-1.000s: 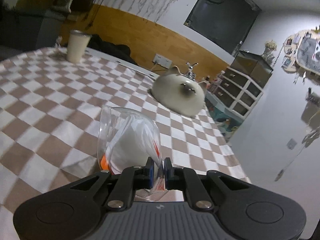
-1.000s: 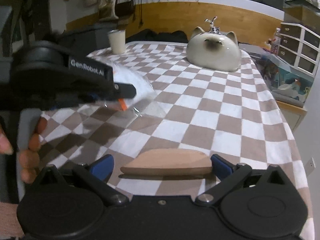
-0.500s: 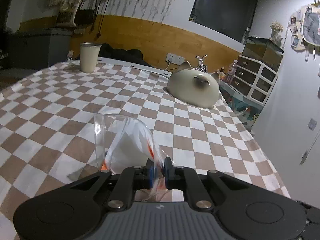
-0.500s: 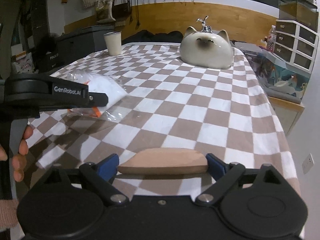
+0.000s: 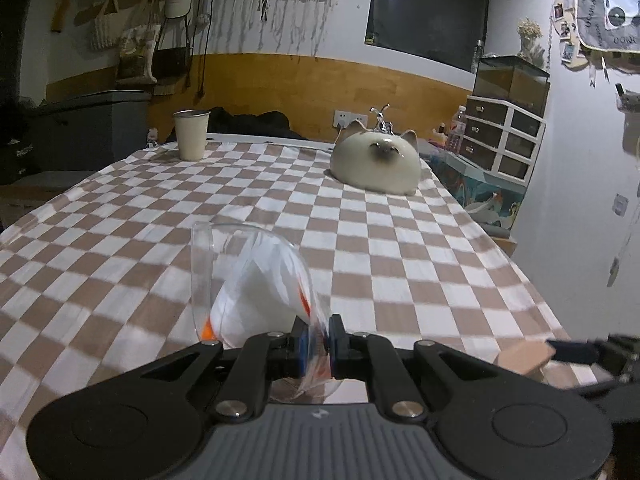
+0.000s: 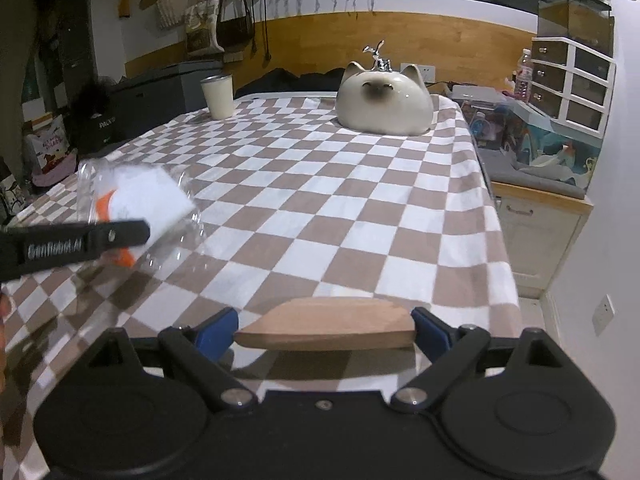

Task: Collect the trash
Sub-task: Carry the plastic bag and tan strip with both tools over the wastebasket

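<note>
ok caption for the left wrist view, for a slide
Left gripper shut on a clear plastic wrapper above the checkered tablecloth, cat-shaped ceramic beyond.

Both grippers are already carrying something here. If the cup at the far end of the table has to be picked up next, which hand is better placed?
Neither is free. The left gripper pinches a clear plastic wrapper; the right gripper spans a wooden piece. The cup stands far-left, so probably left, after unloading.

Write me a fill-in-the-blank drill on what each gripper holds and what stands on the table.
The left gripper is shut on a clear ____ bag.
The right gripper holds a flat ____ piece.
A cat-shaped ornament and a pale ____ stand at the checkered table's far end.

Missing: plastic; wooden; cup
</note>
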